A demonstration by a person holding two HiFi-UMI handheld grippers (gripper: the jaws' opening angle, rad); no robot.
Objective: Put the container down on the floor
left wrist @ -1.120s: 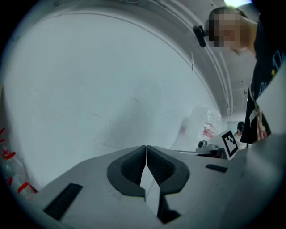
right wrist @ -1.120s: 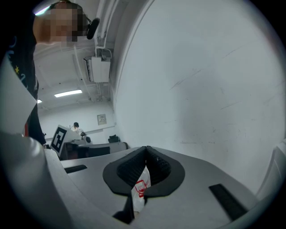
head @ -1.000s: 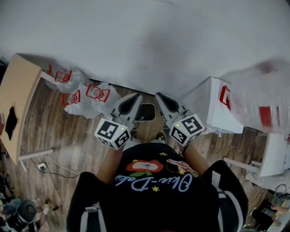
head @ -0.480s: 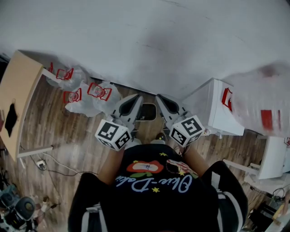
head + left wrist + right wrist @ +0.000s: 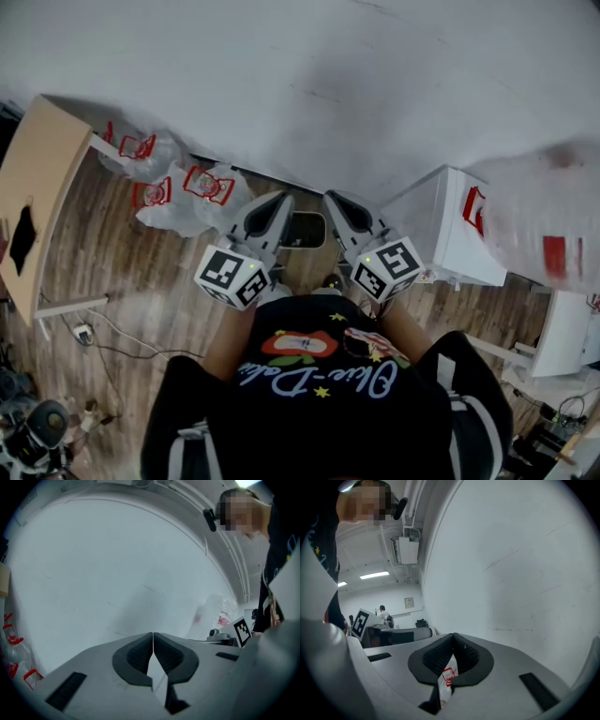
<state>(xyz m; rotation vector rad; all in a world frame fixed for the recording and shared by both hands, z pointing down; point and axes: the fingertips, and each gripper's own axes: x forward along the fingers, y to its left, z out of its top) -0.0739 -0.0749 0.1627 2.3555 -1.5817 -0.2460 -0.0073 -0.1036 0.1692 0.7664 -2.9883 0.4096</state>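
In the head view both grippers are held close in front of me, pointing at the white wall. Between and below them sits a small dark-rimmed container (image 5: 302, 230) over the wooden floor. Whether it hangs or rests there I cannot tell. My left gripper (image 5: 279, 202) is shut, and a thin pale sheet (image 5: 154, 670) shows in the slit under its pads (image 5: 140, 651). My right gripper (image 5: 330, 199) is also shut, on thin white plastic bag film with red print (image 5: 446, 677).
Several clear bags with red print (image 5: 183, 192) lie on the floor by the wall at left. A wooden table (image 5: 37, 197) stands at far left. At right stand a white box (image 5: 450, 230) and a big plastic bag (image 5: 548, 220). Cables (image 5: 84, 333) trail at lower left.
The head view has drifted slightly, so the floor bags sit a little higher. Both grippers stay shut in the same pose with the container between them.
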